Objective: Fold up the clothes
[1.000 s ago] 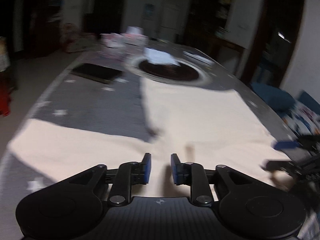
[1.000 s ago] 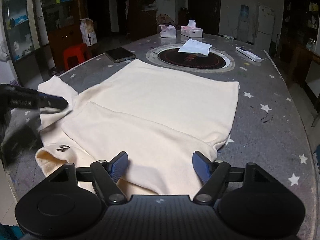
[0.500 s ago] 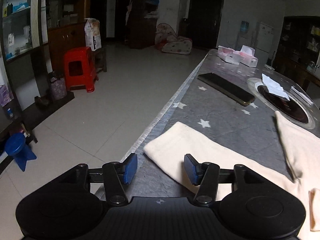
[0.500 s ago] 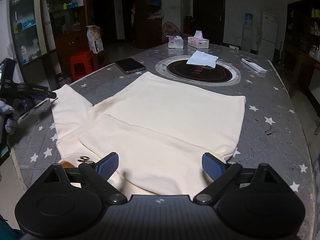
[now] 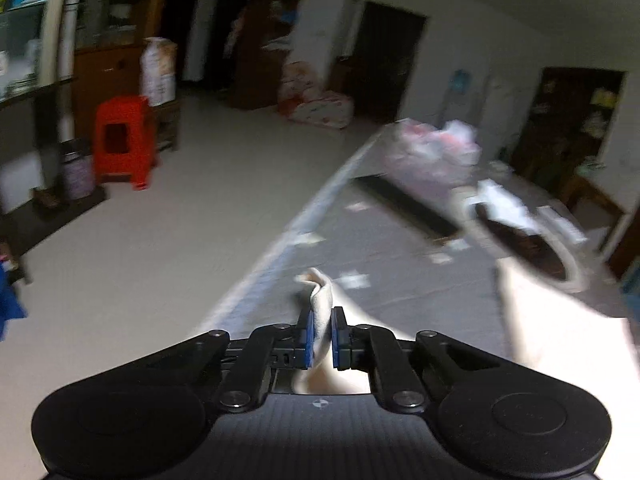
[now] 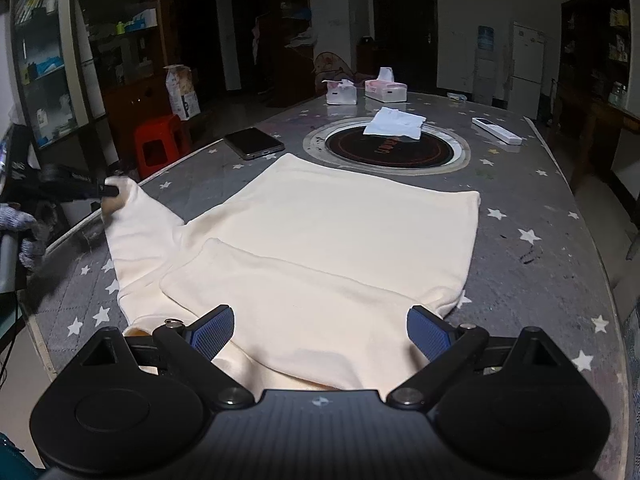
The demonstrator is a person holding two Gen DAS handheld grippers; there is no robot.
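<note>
My left tongs (image 5: 320, 334) are clamped on the cuff end of the cream sweater's sleeve (image 5: 322, 304); the fabric stands pinched between the blue pads (image 5: 307, 334) and pokes up past their tips. That view is smeared with motion, so beyond the cuff I make out only the grey starred surface (image 5: 400, 276) running away to the right and a pale stretch of the sweater (image 5: 560, 332) at the right edge.

The right wrist view is sharp and shows the whole layout. The cream sweater (image 6: 340, 232) lies flat on the surface (image 6: 540, 248), its body stretching from near me toward the round black hob (image 6: 394, 148) set in the middle. The left sleeve (image 6: 136, 220) has its long axis running out to the left edge of the surface, where my left tongs (image 6: 110, 191) grip its end, lifted slightly. The other sleeve (image 6: 288, 292) is already folded across the body, its long axis lying crosswise from left to right. My right tongs (image 6: 320, 332) hang with the fingers wide apart over the near edge of the sweater, holding nothing.

Only this view shows the phone (image 6: 254, 143) past the sweater's far left corner, the folded white cloth (image 6: 394, 122) on the hob, two tissue boxes (image 6: 366, 91) behind, and a white remote (image 6: 496, 131) to the right.
</note>
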